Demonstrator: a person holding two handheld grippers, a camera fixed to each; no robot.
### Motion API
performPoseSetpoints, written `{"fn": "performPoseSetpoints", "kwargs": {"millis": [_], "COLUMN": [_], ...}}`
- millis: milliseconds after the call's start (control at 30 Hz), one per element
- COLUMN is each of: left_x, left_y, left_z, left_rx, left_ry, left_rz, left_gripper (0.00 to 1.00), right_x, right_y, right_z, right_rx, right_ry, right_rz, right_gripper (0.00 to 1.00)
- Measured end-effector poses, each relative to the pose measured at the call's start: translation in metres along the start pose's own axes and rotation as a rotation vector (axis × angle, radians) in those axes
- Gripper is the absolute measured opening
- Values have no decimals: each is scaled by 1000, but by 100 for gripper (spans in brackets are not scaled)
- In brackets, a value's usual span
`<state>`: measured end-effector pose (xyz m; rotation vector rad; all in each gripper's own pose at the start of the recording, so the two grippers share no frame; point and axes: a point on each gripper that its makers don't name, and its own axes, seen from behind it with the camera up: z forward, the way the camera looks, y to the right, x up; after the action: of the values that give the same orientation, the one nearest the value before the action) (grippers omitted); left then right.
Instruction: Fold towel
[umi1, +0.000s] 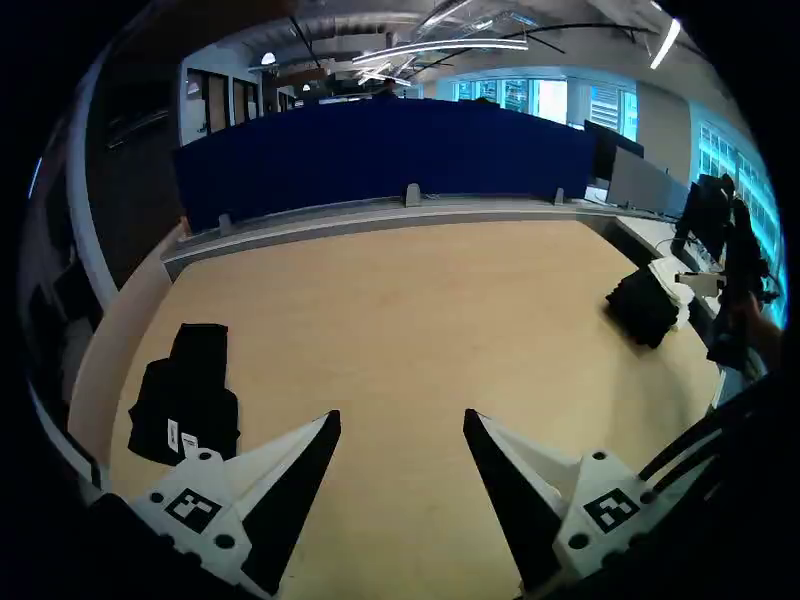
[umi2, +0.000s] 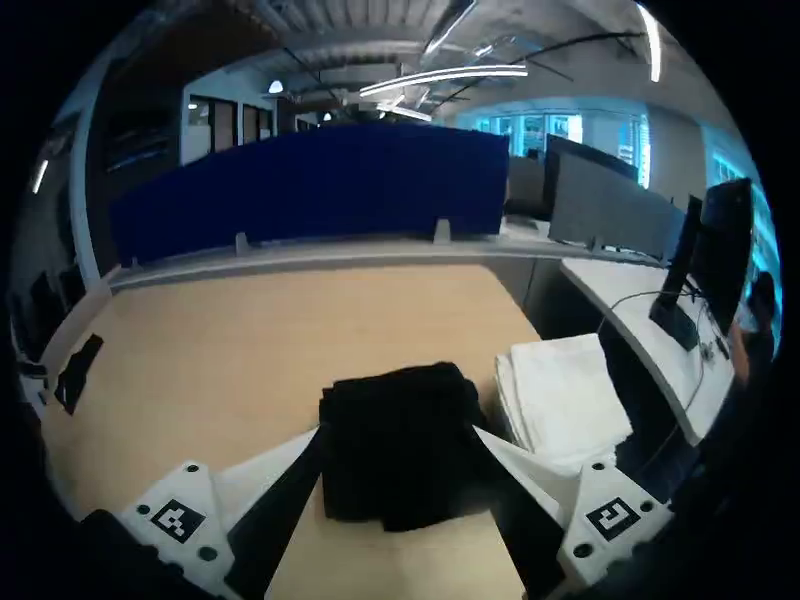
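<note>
Standing wide apart, the fingers of the right gripper (umi2: 400, 440) flank a black folded towel (umi2: 400, 475) at the bottom centre of the right gripper view. The towel hides both fingertips, so I cannot tell whether the fingers press on it or only sit beside it. It rests on the near part of the pale wooden table (umi2: 250, 340). Just right of it lies a stack of white towels (umi2: 560, 400), touching or nearly touching its edge at the table's right end. In the left gripper view the left gripper (umi1: 401, 414) has its fingers open with a broad gap, nothing between them but bare tabletop. At the lower left of that frame, just above the left finger, sits a second black folded stack (umi1: 185, 400) with small white tags on its near side. Far across the table, at the right of the frame, is a dark bundle (umi1: 643, 305) with white cloth (umi1: 672, 285) beside it. A blue partition (umi1: 380, 155) runs along the table's back edge in the upper part of the frame. Dark monitors (umi2: 725, 250) stand on a neighbouring table (umi2: 640, 330) at the right of the right gripper view.
</note>
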<state>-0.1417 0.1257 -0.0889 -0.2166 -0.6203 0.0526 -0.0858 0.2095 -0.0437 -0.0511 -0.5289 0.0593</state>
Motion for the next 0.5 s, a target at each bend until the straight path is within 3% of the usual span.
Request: {"fn": "performPoseSetpoints", "kwargs": {"millis": [300, 500], "left_x": [5, 6], "left_y": [-2, -3], "left_z": [-5, -7], "left_rx": [-1, 0], "left_ry": [18, 24], "left_rz": [1, 5], "left_gripper": [91, 91], "right_x": [44, 50], "right_y": [-6, -1], "right_z": [-27, -33], "right_rx": [-10, -41], "right_ry": [233, 269], "right_rz": [33, 71], "right_gripper": [100, 100]}}
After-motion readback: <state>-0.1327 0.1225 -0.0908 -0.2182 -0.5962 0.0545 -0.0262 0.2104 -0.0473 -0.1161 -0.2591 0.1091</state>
